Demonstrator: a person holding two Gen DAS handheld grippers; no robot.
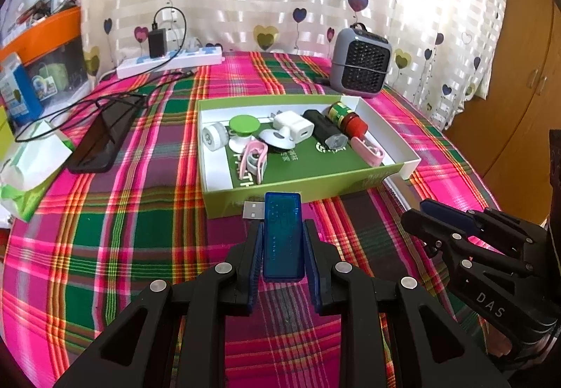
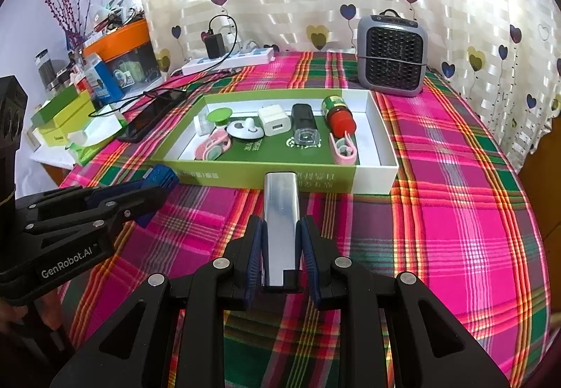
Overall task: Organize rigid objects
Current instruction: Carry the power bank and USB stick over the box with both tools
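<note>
Translucent blue plastic USB stick [image 1: 282,235], clamped by the left tool [image 1: 283,247] just short of the green-and-white cardboard tray [image 1: 301,189], above the counter [image 1: 122,247]. Light, stiff, probably slick; held by long sides. Right tool [image 2: 281,247] grips a silver metal rectangular case [image 2: 281,230], possibly a lighter. Tray holds white charger [image 1: 293,126], red-capped bottle [image 1: 347,119], pink clips [image 1: 256,154].

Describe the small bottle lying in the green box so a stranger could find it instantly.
Find the shallow green box on the plaid cloth. Along its far wall, the bottle lies rightmost in the row, beside a black cylinder. Only it has a red cap and green label.
</note>
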